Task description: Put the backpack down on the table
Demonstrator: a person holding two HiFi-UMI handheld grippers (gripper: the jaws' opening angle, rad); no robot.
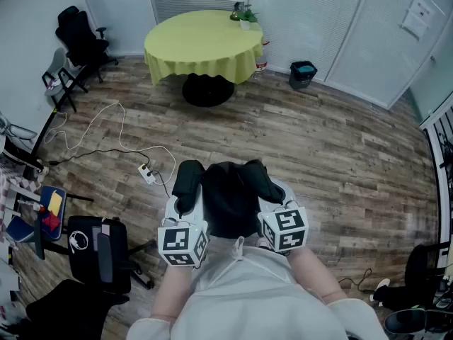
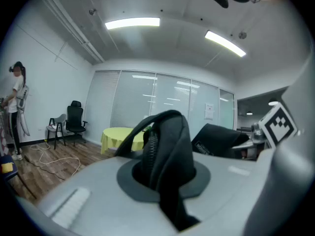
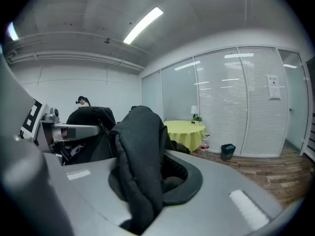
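A black backpack (image 1: 228, 197) hangs in front of the person's chest, well above the wooden floor. My left gripper (image 1: 185, 222) is shut on its left shoulder strap (image 2: 165, 151), which stands up between the jaws. My right gripper (image 1: 277, 214) is shut on the right shoulder strap (image 3: 140, 156), bunched thick between the jaws. The round table with a yellow-green cloth (image 1: 204, 42) stands far ahead across the room and shows small in both gripper views, as the table (image 2: 118, 135) on the left and the table (image 3: 184, 131) on the right.
A lamp and a small plant (image 1: 242, 9) stand on the table's far edge. A power strip with cables (image 1: 146, 173) lies on the floor ahead left. Black office chairs (image 1: 81, 41) stand at far left, a dark bin (image 1: 302, 73) by the far wall. A person (image 2: 15, 107) stands at left.
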